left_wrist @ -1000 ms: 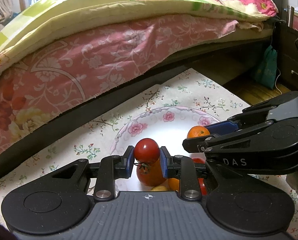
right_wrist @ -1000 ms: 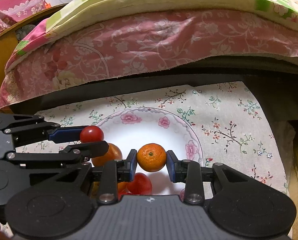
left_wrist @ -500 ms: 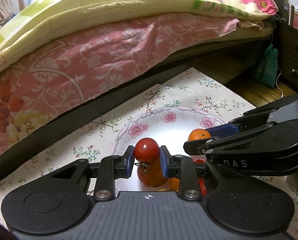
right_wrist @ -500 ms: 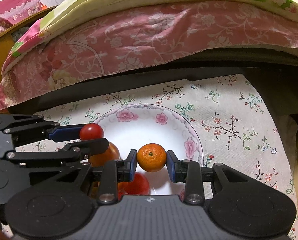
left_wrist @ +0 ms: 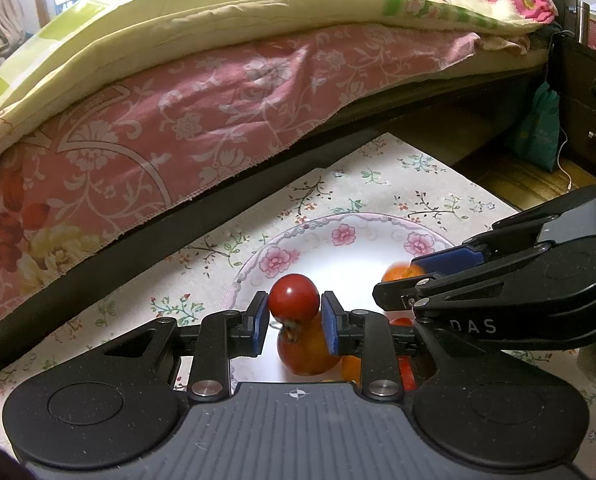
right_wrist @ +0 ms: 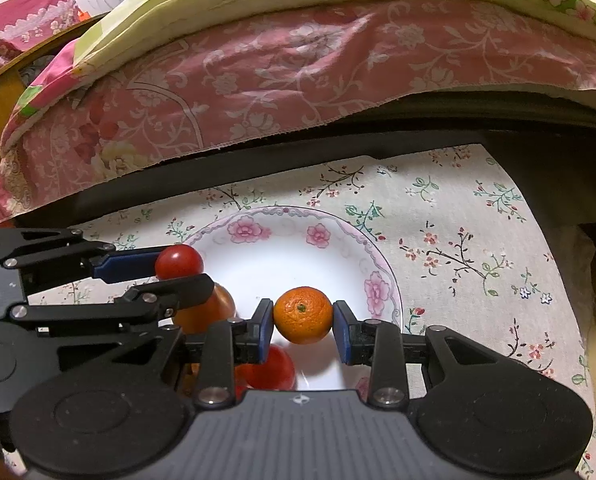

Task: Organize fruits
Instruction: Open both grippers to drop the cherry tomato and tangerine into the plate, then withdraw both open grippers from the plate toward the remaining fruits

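Note:
A small red tomato (left_wrist: 293,298) sits between the blue pads of my left gripper (left_wrist: 293,316), resting on a larger orange-red fruit (left_wrist: 306,352) on the floral plate (left_wrist: 338,236). The left jaws are opening, and a thin gap shows beside the tomato. My right gripper (right_wrist: 302,330) is shut on a mandarin (right_wrist: 302,315) above the plate (right_wrist: 281,220). In the right wrist view the left gripper (right_wrist: 177,272) reaches in from the left with the tomato (right_wrist: 179,262). Another red tomato (right_wrist: 273,368) lies on the plate below the mandarin.
The plate stands on a floral cloth (right_wrist: 458,240) over a low table. A bed with a pink sheet (left_wrist: 217,112) and a yellow quilt runs close behind it. A dark cabinet (left_wrist: 578,100) and a green bag (left_wrist: 538,128) stand at the right.
The left jaws have spread slightly around the red tomato, which stays on the larger fruit. The right gripper still holds the mandarin in the same place.

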`<state>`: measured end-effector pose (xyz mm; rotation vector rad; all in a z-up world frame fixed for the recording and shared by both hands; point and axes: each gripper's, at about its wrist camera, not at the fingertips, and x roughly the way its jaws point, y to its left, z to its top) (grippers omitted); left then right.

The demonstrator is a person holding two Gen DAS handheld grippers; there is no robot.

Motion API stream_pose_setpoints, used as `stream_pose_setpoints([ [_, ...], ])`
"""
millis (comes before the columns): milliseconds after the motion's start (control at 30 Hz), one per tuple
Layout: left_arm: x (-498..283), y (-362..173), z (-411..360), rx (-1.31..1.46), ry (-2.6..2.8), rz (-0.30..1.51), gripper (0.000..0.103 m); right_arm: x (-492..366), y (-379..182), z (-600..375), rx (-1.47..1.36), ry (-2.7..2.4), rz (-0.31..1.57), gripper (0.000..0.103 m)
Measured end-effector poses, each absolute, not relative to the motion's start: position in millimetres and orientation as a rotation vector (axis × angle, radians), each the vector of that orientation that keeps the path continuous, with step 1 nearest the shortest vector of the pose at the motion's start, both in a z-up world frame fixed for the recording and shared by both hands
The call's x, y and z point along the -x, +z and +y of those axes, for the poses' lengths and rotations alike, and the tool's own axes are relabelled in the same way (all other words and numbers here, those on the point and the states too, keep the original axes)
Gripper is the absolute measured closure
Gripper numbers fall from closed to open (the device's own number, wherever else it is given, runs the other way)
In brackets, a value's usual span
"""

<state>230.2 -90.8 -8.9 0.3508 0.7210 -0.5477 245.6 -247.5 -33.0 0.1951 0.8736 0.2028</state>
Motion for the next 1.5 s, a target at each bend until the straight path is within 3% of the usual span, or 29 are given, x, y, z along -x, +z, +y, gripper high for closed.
stream_pose_setpoints([
  [1000, -221.4, 5.5, -82.9, -0.357, -0.509, 0.695, 0.043, -236.8, -22.7, -248.3, -0.175, 0.173, 0.850, 0.067],
  [1500, -203.4, 16.4, -75.3, -0.357, -0.510, 0.678, 0.042, -218.1, -6.1, -239.8, -0.148, 0.163, 0.834, 0.066],
])
